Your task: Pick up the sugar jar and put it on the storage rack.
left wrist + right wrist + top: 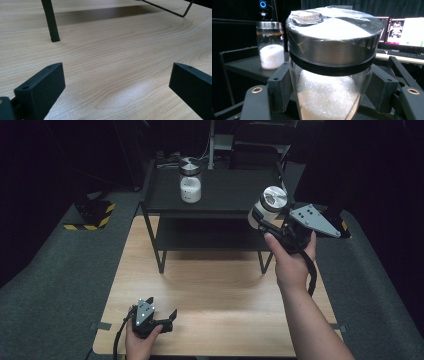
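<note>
Jar lifted beside shelf unit

Left tool (159,319): spread, resting on bench (215,285). Second jar (190,180): atop shelf unit (210,192). Right tool (265,222): pinching jar (268,206) aloft, tilted, by shelf's right end; smooth glass may slip or strike the shelf edge.

jar (269,205): clear, silver lid, white grains
counter (210,290): pale wood grain
shelf (220,185): black
fingers (42,87): black
floor marker (92,217), upper left: yellow-black stripes
</note>
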